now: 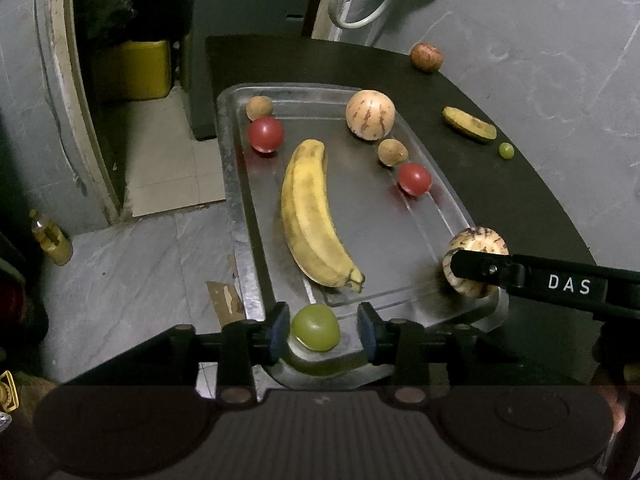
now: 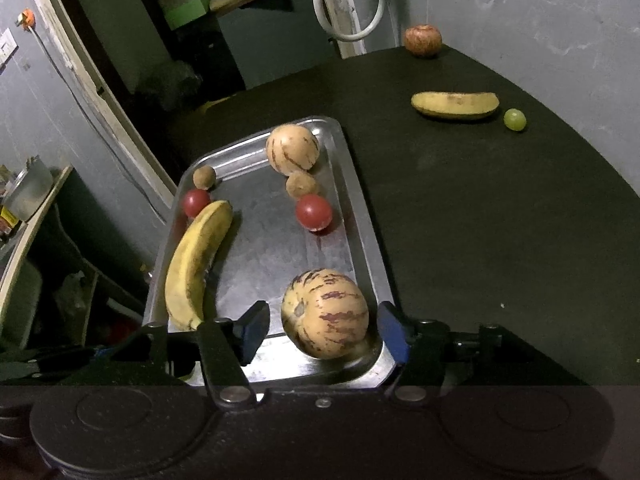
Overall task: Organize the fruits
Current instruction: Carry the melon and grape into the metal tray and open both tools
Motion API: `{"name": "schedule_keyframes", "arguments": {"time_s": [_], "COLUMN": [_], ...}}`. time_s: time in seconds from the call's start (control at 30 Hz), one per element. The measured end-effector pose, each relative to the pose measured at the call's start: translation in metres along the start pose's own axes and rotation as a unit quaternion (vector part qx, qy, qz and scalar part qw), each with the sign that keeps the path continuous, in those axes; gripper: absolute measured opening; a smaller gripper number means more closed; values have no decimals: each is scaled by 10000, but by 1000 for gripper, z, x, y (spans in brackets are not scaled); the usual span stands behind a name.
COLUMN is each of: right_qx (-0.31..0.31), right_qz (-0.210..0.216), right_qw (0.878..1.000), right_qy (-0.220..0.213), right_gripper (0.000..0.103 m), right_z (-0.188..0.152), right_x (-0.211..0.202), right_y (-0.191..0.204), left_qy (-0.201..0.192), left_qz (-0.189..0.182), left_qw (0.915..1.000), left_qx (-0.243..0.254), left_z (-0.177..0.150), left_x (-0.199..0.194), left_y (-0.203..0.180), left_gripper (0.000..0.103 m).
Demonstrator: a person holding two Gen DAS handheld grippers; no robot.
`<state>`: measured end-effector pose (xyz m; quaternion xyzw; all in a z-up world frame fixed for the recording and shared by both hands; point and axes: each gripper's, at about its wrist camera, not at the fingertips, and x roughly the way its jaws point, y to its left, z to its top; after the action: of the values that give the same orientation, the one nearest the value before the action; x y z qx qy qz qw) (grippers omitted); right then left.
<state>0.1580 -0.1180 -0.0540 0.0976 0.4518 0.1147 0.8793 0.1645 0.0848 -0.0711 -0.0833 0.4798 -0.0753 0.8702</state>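
Left gripper (image 1: 323,330) open around grape (image 1: 316,327) at tray (image 1: 236,184) near edge; right gripper (image 2: 324,330) open around melon (image 2: 325,313) at near corner.

Open middle of tray (image 2: 360,216), bare between banana (image 2: 196,260) and the right-hand row. Right rim crowded: far melon (image 2: 293,153), brown fruit (image 2: 302,184), tomato (image 2: 314,212), near melon (image 2: 325,314) in the near corner, sitting loose between right tool (image 2: 324,332) pads. Left far corner blocked by brown ball (image 1: 259,108) and second tomato (image 1: 265,134). Near rim taken by grape (image 1: 316,327), loose inside left tool (image 1: 323,330). Wide bare surface (image 2: 480,240) right of tray; only apple (image 2: 423,40), second banana (image 2: 456,106), small grape (image 2: 515,119) near far edge.
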Motion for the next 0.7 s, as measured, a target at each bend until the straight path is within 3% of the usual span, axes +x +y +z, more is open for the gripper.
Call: {"name": "schedule_keyframes", "arguments": {"time_s": [0.37,0.53,0.7], "right_qx": [144,117,1], "right_qz": [17,-84,-202], "right_qw": [9994,9993,9995], "right_qy": [-303,-355,-248], "right_gripper": [85,101,102], "right_z": [1,1,-4], "right_x": [-30,-41,-47], "right_y": [-10,-13,-13], "left_qy": [-115,-205,-293], "left_qz": [-37,-40,23], "left_qw": [9999,9998,9995], "left_qx": [-9,-22,-72], "left_z": [-2,-6,-11], "left_x": [-14,-27,-40], "left_y": [-5,-7,-5], "left_gripper": [65,77,89]}}
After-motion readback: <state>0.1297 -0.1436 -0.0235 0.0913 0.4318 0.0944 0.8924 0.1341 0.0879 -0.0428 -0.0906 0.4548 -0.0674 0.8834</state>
